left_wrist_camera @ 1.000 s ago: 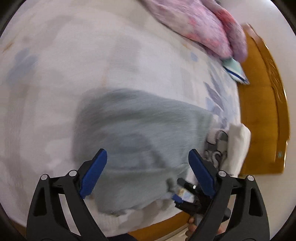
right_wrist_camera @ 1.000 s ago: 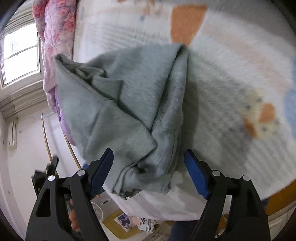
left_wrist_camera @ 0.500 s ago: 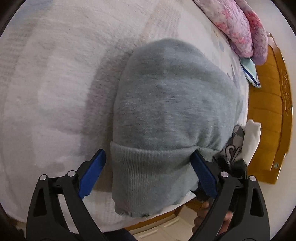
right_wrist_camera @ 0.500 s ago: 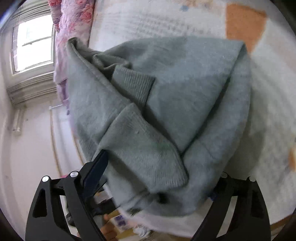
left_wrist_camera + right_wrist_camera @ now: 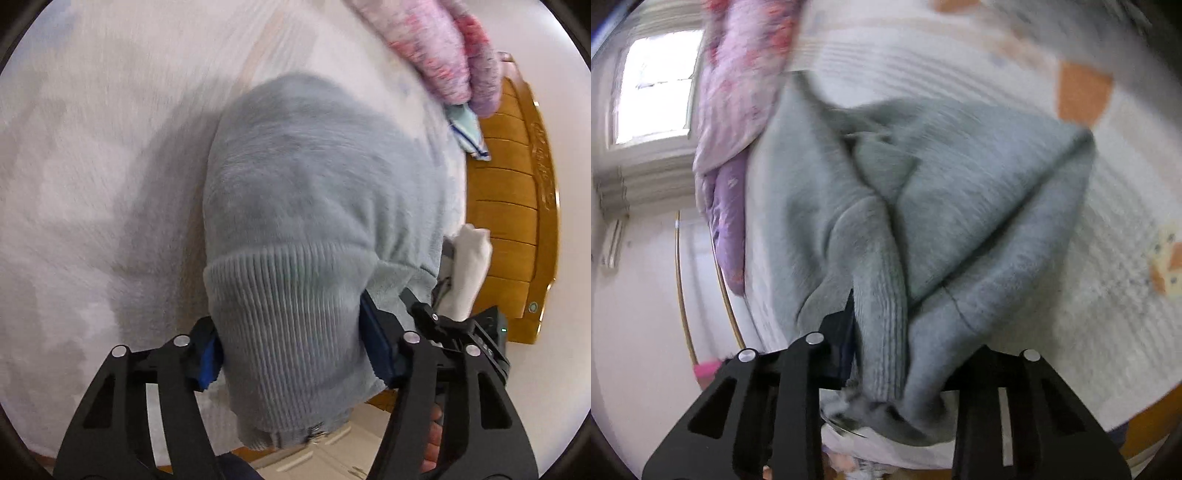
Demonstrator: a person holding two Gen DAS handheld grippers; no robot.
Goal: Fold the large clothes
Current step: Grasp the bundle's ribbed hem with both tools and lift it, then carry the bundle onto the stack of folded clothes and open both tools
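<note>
Filling both closing jaws, grey sweater (image 5: 295, 332)

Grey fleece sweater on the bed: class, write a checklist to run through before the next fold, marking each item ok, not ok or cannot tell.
1. Left hand-held gripper closed on the ribbed hem of the grey fleece sweater: ok.
2. Right hand-held gripper closed on bunched sweater cloth: ok.
3. Sweater lying flat: not ok, creased.
4. Pink floral quilt apart from sweater: cannot tell.
5. White patterned bedsheet bare beside sweater: ok.
</note>
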